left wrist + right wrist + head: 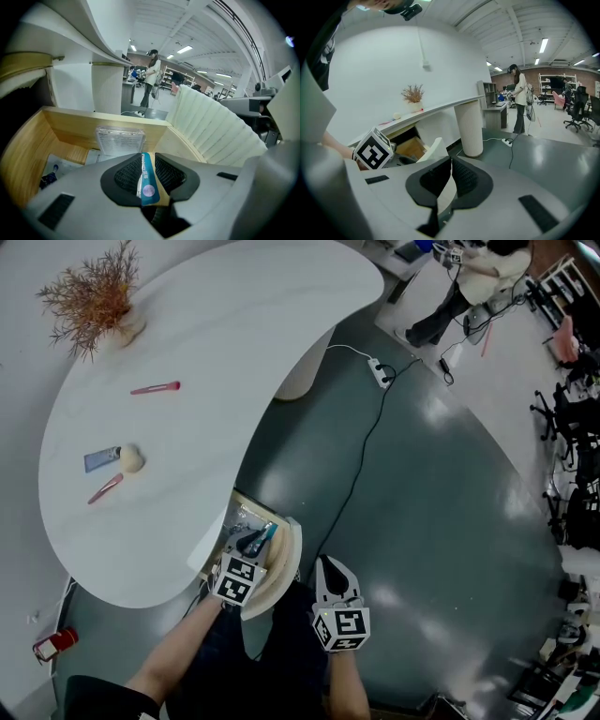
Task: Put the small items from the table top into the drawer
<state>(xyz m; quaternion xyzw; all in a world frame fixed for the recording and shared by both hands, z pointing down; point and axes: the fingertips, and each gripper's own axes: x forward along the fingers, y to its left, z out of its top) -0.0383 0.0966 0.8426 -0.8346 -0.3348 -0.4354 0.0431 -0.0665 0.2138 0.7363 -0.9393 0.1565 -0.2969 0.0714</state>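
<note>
The step in hand is the drop of one item into the open wooden drawer (70,124) with the white ribbed front. The left gripper (149,164) hangs over the inside of the drawer. Its jaws are a little apart, and a thin teal-blue tube-like item (147,180) stands between them. It leans on one pad and a small gap shows at the other, so the grip looks released.

The right gripper (450,171) waits beside the drawer, closed and empty.

On the white curved table top (234,352) lie two pink clip-like pieces (156,388), a blue tube (101,459) and a beige round puff (131,458).

Probably the next move is to let the item fall free, then lift out and reach far across the table.
</note>
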